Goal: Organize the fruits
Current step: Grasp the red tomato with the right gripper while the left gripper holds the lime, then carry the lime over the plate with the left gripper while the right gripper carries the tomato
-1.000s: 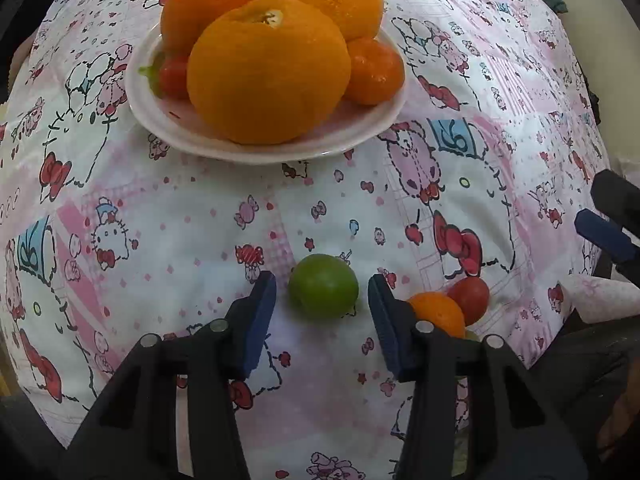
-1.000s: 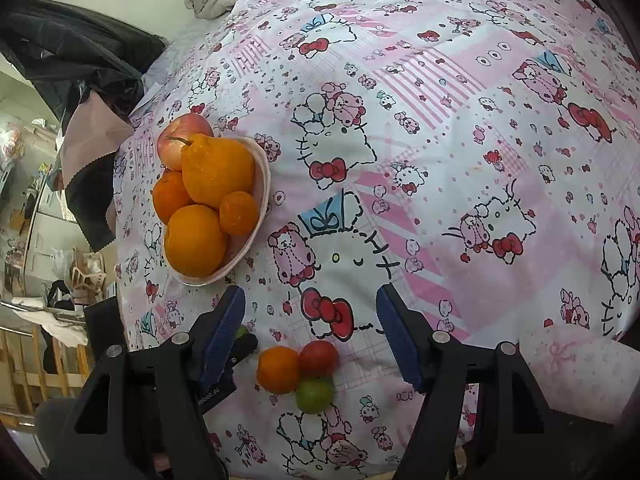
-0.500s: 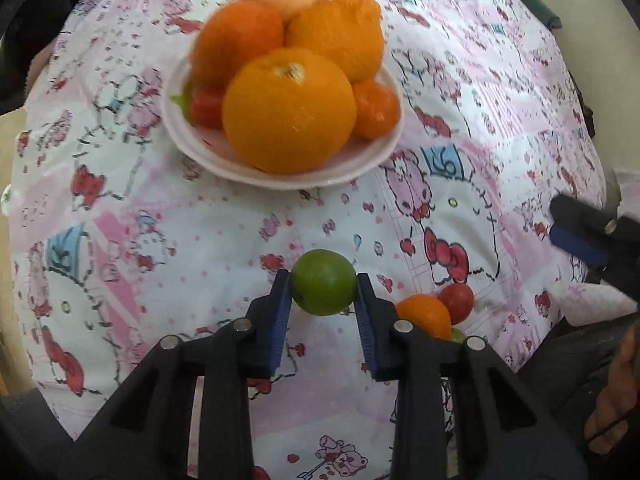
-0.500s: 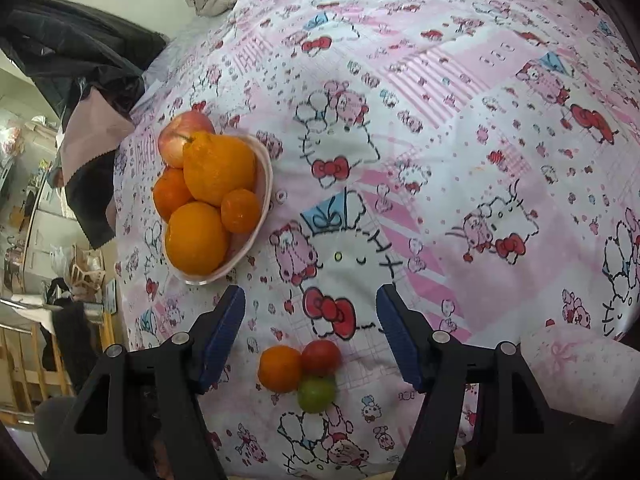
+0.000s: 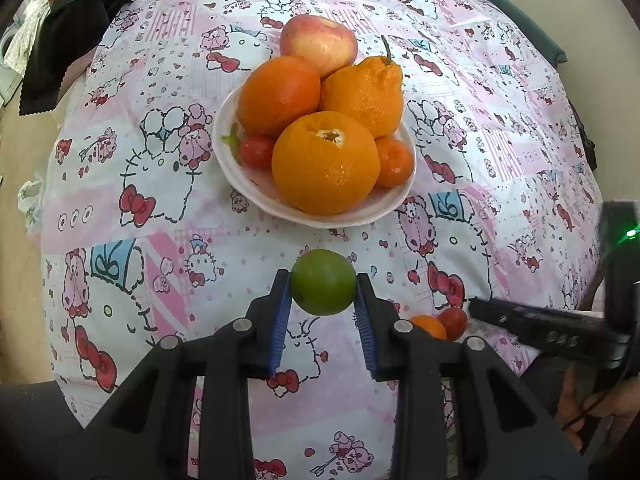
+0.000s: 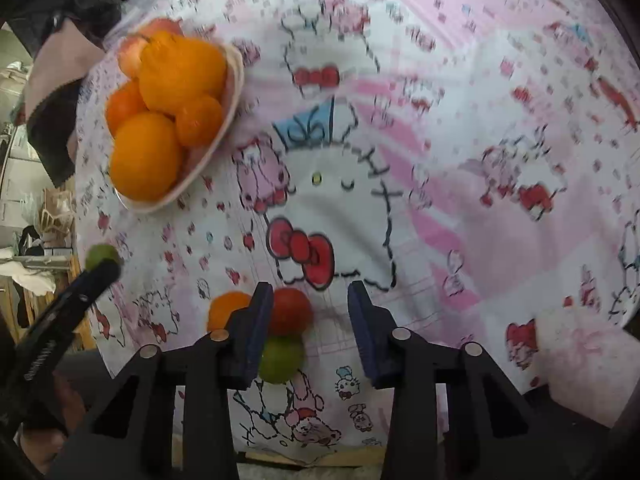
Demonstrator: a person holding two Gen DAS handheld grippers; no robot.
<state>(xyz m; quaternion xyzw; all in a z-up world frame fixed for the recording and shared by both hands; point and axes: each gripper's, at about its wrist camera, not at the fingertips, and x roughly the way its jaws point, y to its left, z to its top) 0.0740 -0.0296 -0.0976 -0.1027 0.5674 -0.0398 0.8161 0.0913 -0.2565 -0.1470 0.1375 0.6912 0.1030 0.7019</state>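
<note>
My left gripper [image 5: 322, 294] is shut on a green lime [image 5: 323, 282] and holds it above the cloth, in front of the white plate [image 5: 352, 216]. The plate holds several oranges, an apple and a small tomato. My right gripper [image 6: 310, 312] is open, low over the cloth. A red tomato [image 6: 292, 312] and a green fruit [image 6: 282, 362] lie between its fingers, close to the left finger. A small orange [image 6: 226, 310] lies just left of that finger. The held lime also shows at the left of the right wrist view [image 6: 102, 256].
A pink and white cartoon tablecloth [image 5: 160, 240] covers the table. Dark and pink cloths [image 5: 60, 40] lie at its far left corner. The small orange [image 5: 430, 326] and the tomato [image 5: 454, 320] lie near the table's front edge, by the right gripper's body [image 5: 540, 330].
My left gripper closed on the lime and lifted it off the cloth. My right gripper moved down and forward and narrowed around the tomato and the green fruit.
</note>
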